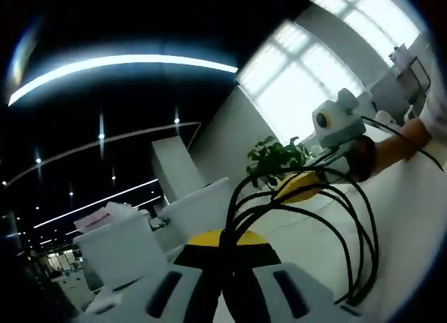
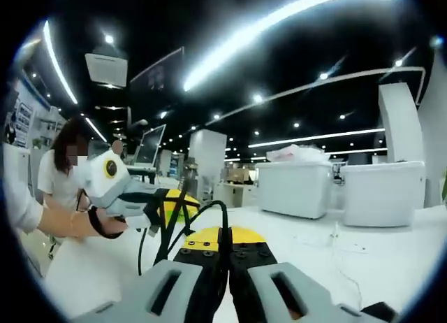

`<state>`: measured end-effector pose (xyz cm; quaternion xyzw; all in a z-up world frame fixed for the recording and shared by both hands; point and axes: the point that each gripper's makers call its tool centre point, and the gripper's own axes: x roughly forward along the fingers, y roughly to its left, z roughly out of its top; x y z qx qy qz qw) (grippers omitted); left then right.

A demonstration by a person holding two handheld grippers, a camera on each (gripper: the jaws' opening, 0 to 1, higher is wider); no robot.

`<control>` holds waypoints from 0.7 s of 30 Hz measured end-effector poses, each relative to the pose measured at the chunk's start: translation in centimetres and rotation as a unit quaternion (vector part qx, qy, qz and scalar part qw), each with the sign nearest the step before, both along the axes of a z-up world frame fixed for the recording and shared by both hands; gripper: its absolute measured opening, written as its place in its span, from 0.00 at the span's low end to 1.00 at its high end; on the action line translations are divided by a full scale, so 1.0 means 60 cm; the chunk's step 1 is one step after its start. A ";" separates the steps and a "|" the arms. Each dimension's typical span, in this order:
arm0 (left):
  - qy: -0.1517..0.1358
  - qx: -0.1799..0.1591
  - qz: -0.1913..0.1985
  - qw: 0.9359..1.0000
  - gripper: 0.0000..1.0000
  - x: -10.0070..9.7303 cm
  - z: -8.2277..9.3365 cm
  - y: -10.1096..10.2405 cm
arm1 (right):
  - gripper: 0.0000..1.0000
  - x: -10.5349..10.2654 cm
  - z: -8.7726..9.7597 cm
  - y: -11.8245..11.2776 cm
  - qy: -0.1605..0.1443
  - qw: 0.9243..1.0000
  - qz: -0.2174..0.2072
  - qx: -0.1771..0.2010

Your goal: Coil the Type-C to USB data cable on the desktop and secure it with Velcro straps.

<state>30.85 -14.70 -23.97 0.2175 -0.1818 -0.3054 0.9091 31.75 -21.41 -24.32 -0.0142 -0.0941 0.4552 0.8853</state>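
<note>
Left gripper view: coiled cable (image 1: 328, 218) pinched between left tongs (image 1: 227, 267).

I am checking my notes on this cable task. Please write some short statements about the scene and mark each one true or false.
1. The left gripper has its fingers closed on the black cable. True.
2. The cable lies flat and straight on the white desktop. False: it is lifted and bent into several loops between the two grippers.
3. The right gripper also has the cable pinched between its fingers. True.
4. A Velcro strap is already wrapped around the coil. False: no strap can be seen on the loops.
5. A green plant stands behind the loops in the left gripper view. True.
</note>
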 end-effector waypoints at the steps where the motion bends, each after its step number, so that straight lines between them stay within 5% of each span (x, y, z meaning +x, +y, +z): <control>1: 0.000 0.000 0.001 1.000 0.05 0.000 0.000 0.000 | 0.02 -0.004 0.003 0.002 -0.001 1.000 0.006 0.004; 7: 0.000 0.005 0.013 1.000 0.06 0.005 -0.005 0.004 | 0.02 -0.023 0.016 0.013 0.001 0.999 0.044 0.026; 15: 0.007 -0.002 0.010 1.000 0.08 0.004 -0.006 0.003 | 0.02 -0.057 0.022 0.033 0.054 0.987 0.130 0.073; 21: -0.002 0.019 0.008 1.000 0.04 0.001 -0.006 0.002 | 0.04 -0.053 0.018 0.029 0.067 0.986 0.121 0.095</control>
